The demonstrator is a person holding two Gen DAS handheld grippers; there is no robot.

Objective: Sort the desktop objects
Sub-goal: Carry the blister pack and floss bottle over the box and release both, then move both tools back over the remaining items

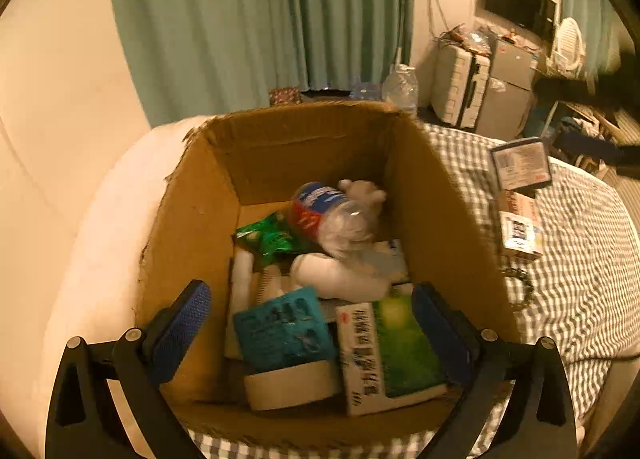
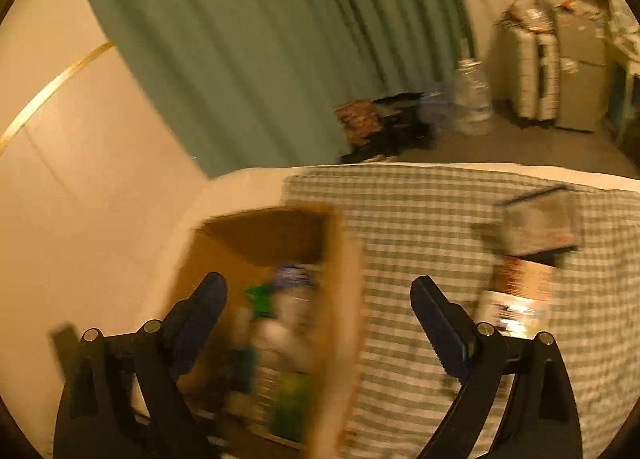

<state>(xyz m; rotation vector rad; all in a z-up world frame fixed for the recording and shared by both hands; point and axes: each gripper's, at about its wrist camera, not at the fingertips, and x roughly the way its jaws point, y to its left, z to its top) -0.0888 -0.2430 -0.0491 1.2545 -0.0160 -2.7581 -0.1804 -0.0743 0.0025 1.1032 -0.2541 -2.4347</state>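
The cardboard box [image 1: 304, 163] sits on the checked cloth [image 1: 580, 291] and is already full of things: a plastic bottle [image 1: 336, 219], a green packet [image 1: 272, 237], a teal pack [image 1: 284, 329] and a green and white box [image 1: 392, 351]. The left gripper [image 1: 312, 323] hangs right over the box with its jaws wide and nothing in them. The things left to sort are small boxes [image 1: 520, 235] on the cloth, with a dark-edged box [image 1: 522, 163] behind them. They lie in a row running away from the person, to the right of the big box. The right gripper [image 2: 320, 323] is also wide and empty, but its picture is blurry. The small boxes [image 2: 520, 287] lie just right of its right jaw, so I think the right hand is nearer and should reach a bit to the right.
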